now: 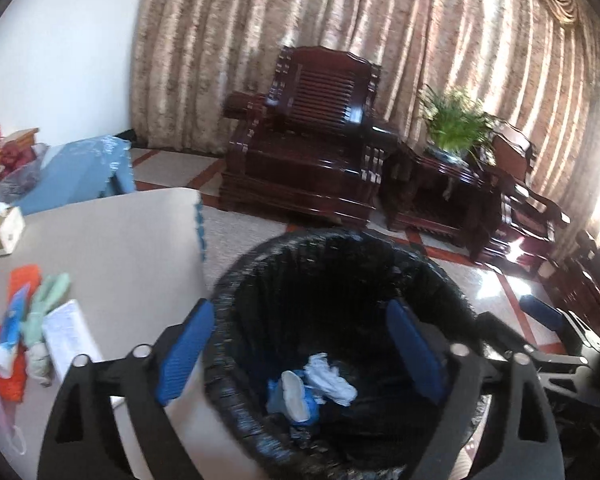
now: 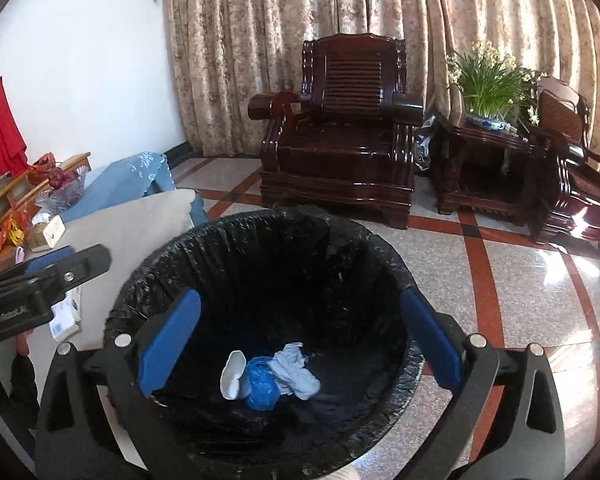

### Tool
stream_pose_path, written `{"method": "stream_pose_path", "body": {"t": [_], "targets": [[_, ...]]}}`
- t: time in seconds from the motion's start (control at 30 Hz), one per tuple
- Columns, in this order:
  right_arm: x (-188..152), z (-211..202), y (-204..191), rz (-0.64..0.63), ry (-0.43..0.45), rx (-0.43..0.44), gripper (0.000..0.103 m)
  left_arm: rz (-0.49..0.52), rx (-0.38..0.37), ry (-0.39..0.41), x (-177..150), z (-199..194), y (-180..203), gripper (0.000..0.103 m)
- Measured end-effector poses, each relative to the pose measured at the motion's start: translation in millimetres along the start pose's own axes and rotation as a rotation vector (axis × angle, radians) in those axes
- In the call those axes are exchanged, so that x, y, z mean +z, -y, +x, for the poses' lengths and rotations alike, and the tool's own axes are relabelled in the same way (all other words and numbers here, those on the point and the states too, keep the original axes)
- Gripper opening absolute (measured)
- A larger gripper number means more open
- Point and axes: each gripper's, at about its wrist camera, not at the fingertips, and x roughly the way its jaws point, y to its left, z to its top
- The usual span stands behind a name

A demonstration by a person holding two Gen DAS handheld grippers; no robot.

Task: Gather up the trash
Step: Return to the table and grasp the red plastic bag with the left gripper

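Note:
A trash bin lined with a black bag stands on the floor beside a beige table. Inside lie a crumpled pale tissue, a blue wad and a white cup-like piece. My left gripper is open and empty over the bin mouth. My right gripper is open and empty over the bin too. The left gripper shows at the left of the right wrist view.
On the table lie orange, green and pink items, a white packet and a small wooden box. Dark wooden armchairs, a side table with a plant and curtains stand beyond on tiled floor.

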Motion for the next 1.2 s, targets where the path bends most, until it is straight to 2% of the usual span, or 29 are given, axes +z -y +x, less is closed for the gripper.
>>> {"method": "stream_pose_path", "body": {"t": [0.23, 0.5, 0.67, 0.97, 1.2], "targets": [[9.8, -6.1, -37.4, -0.018, 0.016, 0.08, 0.098, -0.048, 0.111, 0.041, -5.7, -45.1, -47.7, 0.092], [14.5, -8.1, -112.2, -0.098, 0.02, 0.216, 0.098, -0.083, 0.287, 0.084, -25.9, -99.5, -110.5, 0.092], [12.9, -10.5, -160.6, -0.163, 0.023, 0.308, 0.098, -0.142, 0.387, 0.107, -44.7, -132.0, -154.7, 0.092], [-2.0, -7.4, -240.8, -0.226, 0.012, 0.45, 0.098, -0.208, 0.526, 0.12, -71.3, -166.5, -221.1, 0.092], [-17.2, 10.1, -298.0, -0.277, -0.026, 0.495, 0.097, -0.26, 0.643, 0.103, -98.5, -182.9, -279.5, 0.091]]}}
